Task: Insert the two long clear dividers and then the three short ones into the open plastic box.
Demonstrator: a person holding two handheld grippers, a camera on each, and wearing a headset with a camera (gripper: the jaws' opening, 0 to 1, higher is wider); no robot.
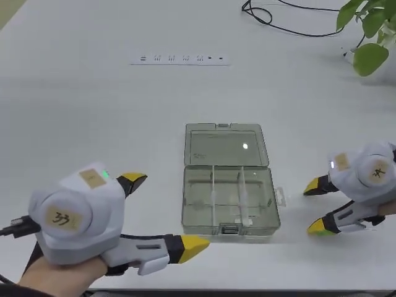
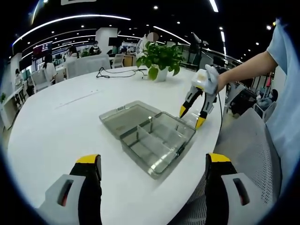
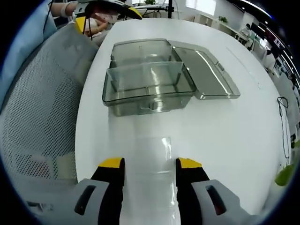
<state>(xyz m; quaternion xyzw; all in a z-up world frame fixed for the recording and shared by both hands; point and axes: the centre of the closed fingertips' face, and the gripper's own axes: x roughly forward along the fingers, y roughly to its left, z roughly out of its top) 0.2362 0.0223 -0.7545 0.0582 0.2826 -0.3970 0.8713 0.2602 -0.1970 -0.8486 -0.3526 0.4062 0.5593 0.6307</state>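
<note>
The right gripper view shows a clear divider (image 3: 153, 154) lying flat on the white table (image 3: 234, 140), between the open jaws of the right gripper (image 3: 150, 164), not pinched. In the head view the open plastic box (image 1: 257, 185) sits in the middle. The left gripper (image 1: 164, 211), near left, is wide open and holds nothing. A power strip (image 1: 179, 59) and a plant (image 1: 371, 37) sit far off.

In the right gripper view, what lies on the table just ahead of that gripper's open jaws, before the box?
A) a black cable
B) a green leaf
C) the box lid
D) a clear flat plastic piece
D: a clear flat piece lies on the white table, between the right gripper and the plastic box. It looks like a divider not yet inserted.
</note>
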